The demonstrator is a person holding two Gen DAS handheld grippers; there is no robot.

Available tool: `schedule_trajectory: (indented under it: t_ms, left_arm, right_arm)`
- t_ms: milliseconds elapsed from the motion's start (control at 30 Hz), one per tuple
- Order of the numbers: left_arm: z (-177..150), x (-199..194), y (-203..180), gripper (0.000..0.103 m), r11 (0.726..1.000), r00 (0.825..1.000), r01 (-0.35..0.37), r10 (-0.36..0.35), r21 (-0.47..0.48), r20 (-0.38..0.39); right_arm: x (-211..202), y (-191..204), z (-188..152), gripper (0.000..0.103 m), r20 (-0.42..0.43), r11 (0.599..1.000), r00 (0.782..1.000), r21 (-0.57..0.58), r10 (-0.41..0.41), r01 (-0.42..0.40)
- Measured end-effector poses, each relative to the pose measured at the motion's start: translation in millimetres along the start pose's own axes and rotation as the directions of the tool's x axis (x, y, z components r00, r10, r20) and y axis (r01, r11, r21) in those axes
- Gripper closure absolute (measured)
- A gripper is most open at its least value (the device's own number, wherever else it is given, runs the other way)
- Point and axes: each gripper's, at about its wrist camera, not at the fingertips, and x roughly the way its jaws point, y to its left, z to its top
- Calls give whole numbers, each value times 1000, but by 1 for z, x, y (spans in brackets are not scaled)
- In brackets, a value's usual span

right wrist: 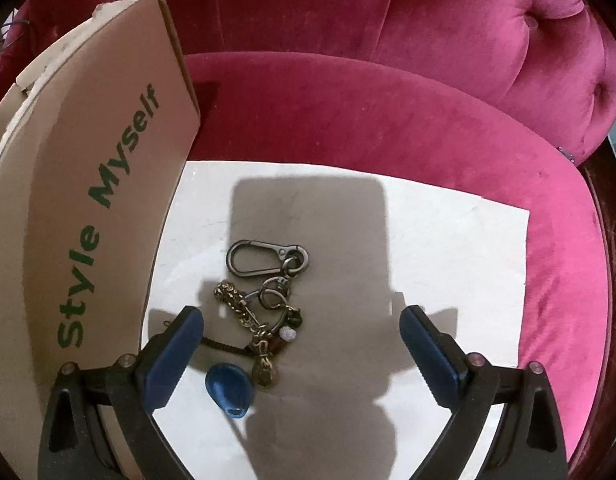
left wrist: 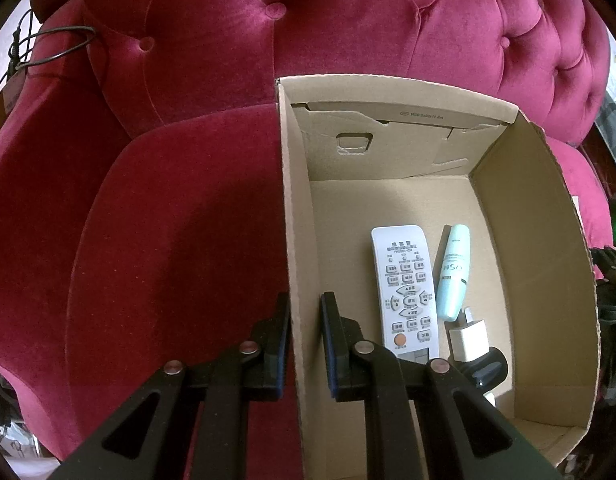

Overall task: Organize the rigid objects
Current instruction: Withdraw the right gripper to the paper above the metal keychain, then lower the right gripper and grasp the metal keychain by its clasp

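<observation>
While left gripper point(left wrist: 304, 332) jaws clamp box wall point(left wrist: 294, 240), right gripper point(right wrist: 300, 344) jaws wide over one keychain point(right wrist: 264, 300).

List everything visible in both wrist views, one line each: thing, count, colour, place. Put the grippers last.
cardboard box: one, tan, open, on the armchair seat; green lettering on its outer side
remote control: one, white, flat on the box floor
tube: one, pale mint, in the box, right of the remote
charger plug: one, white, in the box, near end of the tube
dark object: one, black, in the box beside the plug; unclear what
keychain: one bunch, grey carabiner, brass charms, blue fob, on the white sheet
white sheet: one, on the seat beside the box
armchair: one, crimson tufted velvet
wire loop: one, dark, far left
left gripper: black, blue pads, clamped on the box wall
right gripper: black, blue pads, open above the keychain
</observation>
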Motion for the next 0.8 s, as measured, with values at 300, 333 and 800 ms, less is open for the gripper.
schedule_trajectory:
  t_ms: [300, 333, 800]
  left_arm:
    - [0, -1, 1, 87, 1000, 1000, 5, -5, -3, 0]
    - [0, -1, 1, 87, 1000, 1000, 4, -4, -1, 0]
    - [0, -1, 1, 87, 1000, 1000, 5, -5, -3, 0]
  right_arm:
    - [2, 3, 6, 40, -16, 1000, 1000, 0, 13, -13]
    - [1, 4, 6, 45, -14, 1000, 1000, -2, 9, -9]
    - [-20, 3, 7, 91, 5, 999, 1000, 46, 19, -20]
